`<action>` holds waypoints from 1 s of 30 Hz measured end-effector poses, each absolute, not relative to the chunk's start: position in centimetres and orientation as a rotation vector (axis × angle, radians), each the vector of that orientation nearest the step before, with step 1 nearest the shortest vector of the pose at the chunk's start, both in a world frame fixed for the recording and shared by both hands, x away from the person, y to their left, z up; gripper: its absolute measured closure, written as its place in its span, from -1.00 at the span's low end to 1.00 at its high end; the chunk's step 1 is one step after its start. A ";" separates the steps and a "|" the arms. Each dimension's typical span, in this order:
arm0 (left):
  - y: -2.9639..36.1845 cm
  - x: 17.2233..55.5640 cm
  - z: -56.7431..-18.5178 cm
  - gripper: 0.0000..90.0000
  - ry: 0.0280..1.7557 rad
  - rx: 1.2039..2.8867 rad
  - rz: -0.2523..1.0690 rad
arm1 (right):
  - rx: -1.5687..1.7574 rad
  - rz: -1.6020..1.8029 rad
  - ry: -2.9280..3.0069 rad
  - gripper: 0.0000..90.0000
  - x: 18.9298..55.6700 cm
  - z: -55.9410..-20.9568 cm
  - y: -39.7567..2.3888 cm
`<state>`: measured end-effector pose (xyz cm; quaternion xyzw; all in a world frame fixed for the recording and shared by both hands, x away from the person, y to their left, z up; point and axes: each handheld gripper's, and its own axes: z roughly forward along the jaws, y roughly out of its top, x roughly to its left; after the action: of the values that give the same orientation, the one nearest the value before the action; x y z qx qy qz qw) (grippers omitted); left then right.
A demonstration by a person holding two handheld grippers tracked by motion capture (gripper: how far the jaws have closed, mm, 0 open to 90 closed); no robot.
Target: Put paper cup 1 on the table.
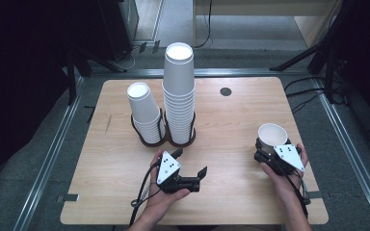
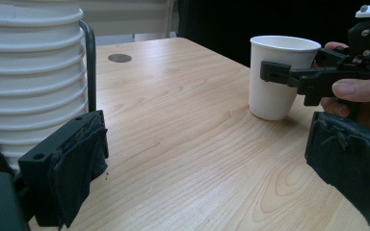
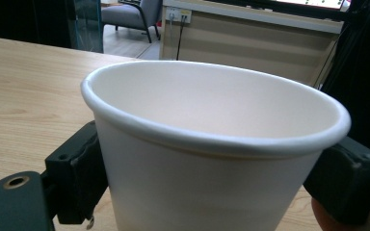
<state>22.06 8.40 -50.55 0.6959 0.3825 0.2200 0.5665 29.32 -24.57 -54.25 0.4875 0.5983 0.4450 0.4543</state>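
A single white paper cup (image 1: 271, 134) stands upright on the wooden table (image 1: 231, 120) at the right. My right gripper (image 1: 272, 147) is around it, and in the right gripper view its black pads (image 3: 79, 163) lie against the wall of the cup (image 3: 212, 106) on both sides. My left gripper (image 1: 190, 162) rests low near the table's front centre, open with nothing between its jaws. The left gripper view looks across the table to the cup (image 2: 277, 77). Two stacks of white cups, one tall (image 1: 179, 91) and one shorter (image 1: 144, 110), stand in a black wire holder (image 1: 164, 139).
A small dark round disc (image 1: 226, 91) is set into the tabletop at the back. Bare wood lies between the holder and the single cup. The tall stack (image 2: 29, 72) rises close to my left gripper. Metal rails (image 1: 53, 154) run along the floor beside the table.
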 end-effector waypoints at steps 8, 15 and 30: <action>8.5 22.1 -50.5 -0.97 0.902 1.631 0.512 | 1.220 1.084 1.461 -0.74 29.3 -54.2 -24.7; 8.6 22.1 -50.4 -0.97 0.904 1.630 0.514 | 1.256 1.113 1.469 -0.76 29.4 -54.1 -24.7; 9.1 22.7 -50.0 -0.97 0.922 1.609 0.527 | 1.319 1.167 1.514 -1.00 29.2 -53.9 -24.7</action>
<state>22.69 9.14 -49.97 0.6857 0.3929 0.2247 0.5701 29.21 -24.71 -53.93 0.5210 0.5981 0.4609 0.3980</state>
